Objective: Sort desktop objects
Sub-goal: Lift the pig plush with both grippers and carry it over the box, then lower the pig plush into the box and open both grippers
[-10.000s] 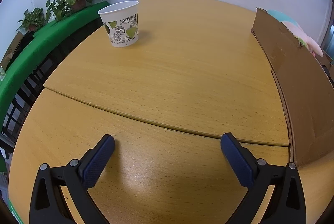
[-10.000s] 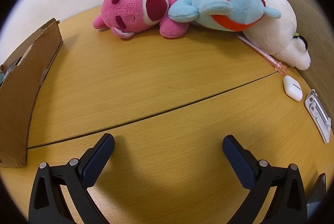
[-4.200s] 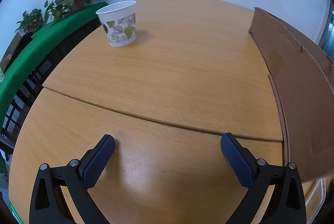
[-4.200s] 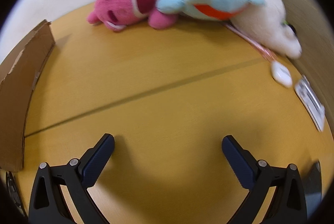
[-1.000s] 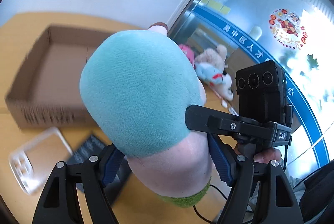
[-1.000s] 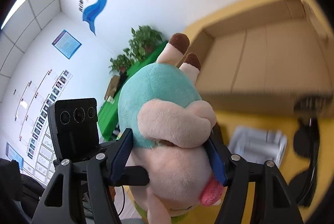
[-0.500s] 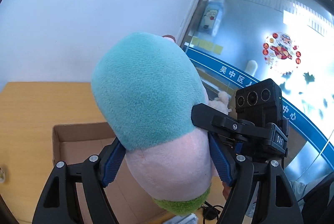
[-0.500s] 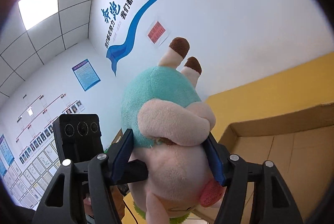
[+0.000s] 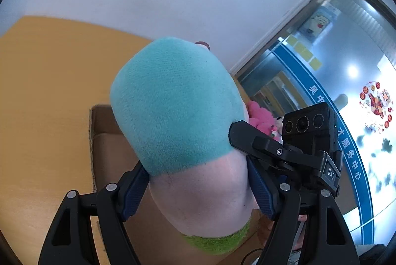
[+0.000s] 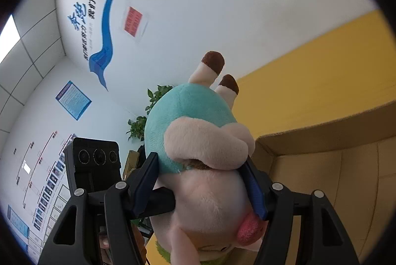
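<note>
A teal and pale pink plush toy (image 9: 178, 106) with brown-tipped legs is held in the air between both grippers. My left gripper (image 9: 198, 188) is shut on its pale lower body. My right gripper (image 10: 203, 188) is shut on the same plush toy (image 10: 198, 141) from the opposite side; its arm and body show in the left wrist view (image 9: 304, 141). An open cardboard box (image 9: 109, 148) lies below and behind the toy on the wooden table (image 9: 42, 82). The box also shows in the right wrist view (image 10: 329, 161).
A pink plush (image 9: 259, 116) lies past the box near a glass door (image 9: 321, 62). A potted plant (image 10: 143, 121) stands at the table's far side. The white wall (image 10: 222, 5) carries blue lettering and posters.
Both grippers still hold the plush toy. The pair has tilted and shifted, so the box and table now fill more of the view below the toy.
</note>
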`<state>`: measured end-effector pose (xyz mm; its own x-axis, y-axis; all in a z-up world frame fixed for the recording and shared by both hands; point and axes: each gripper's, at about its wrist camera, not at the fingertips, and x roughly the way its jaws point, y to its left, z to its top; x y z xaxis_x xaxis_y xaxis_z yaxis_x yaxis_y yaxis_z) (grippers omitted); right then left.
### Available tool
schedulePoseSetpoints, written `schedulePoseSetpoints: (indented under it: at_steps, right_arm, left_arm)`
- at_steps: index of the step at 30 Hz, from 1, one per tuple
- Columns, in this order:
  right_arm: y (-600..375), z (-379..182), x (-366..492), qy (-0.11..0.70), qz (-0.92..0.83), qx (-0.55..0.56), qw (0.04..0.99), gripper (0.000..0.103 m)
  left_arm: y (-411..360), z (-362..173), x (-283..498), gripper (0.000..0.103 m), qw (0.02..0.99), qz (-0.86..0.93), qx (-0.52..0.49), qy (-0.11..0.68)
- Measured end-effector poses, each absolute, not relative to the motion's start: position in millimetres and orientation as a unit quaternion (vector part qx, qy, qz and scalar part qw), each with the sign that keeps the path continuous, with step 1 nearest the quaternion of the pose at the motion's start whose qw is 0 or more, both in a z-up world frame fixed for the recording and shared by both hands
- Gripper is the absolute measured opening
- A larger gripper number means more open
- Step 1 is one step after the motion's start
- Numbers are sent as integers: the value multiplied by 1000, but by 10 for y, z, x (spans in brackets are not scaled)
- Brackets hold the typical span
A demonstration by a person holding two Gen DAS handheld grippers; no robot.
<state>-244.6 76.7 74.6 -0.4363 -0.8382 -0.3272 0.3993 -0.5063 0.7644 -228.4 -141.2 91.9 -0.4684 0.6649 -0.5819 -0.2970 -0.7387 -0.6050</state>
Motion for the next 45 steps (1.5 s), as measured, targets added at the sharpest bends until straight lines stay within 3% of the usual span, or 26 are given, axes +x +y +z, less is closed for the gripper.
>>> schedulePoseSetpoints:
  at_steps: [5, 8, 14, 19, 23, 27, 34, 39, 43, 45]
  right_arm:
    - [701, -27, -2852, -353, -761, 424, 342, 65]
    - [749, -326, -2884, -372, -743, 459, 316, 69]
    - [798, -165, -2773, -317, -755, 476, 321, 70]
    - [925, -247, -2713, -350, -724, 492, 333, 70]
    - [1049, -218, -2513, -363, -721, 490, 329, 70]
    - [896, -154, -2382, -319, -726, 504, 343, 70]
    - [593, -217, -2341, -245, -749, 529, 316, 70]
    - [428, -321, -2389, -229, -748, 535, 319, 78]
    - [356, -218, -2294, -181, -773, 514, 326, 58]
    - [361, -160, -2231, -166, -767, 532, 318, 54]
  left_arm:
    - [-1467, 230, -2685, 73, 253, 795, -501, -232]
    - [-1428, 118, -2742, 70, 230, 804, -514, -189]
    - [-1336, 199, -2669, 70, 237, 810, -516, -147]
    - [-1336, 258, -2547, 72, 233, 819, -510, -118]
    - [-1518, 301, -2565, 72, 234, 825, -493, -146]
    - [-1786, 398, -2581, 72, 231, 833, -463, -197]
    - [-1853, 413, -2488, 72, 207, 839, -464, -194]
    - [-1774, 407, -2448, 73, 197, 844, -458, -198]
    - [-1781, 392, -2358, 73, 193, 847, -456, -193]
    - [-1827, 404, -2289, 73, 194, 850, -451, -190]
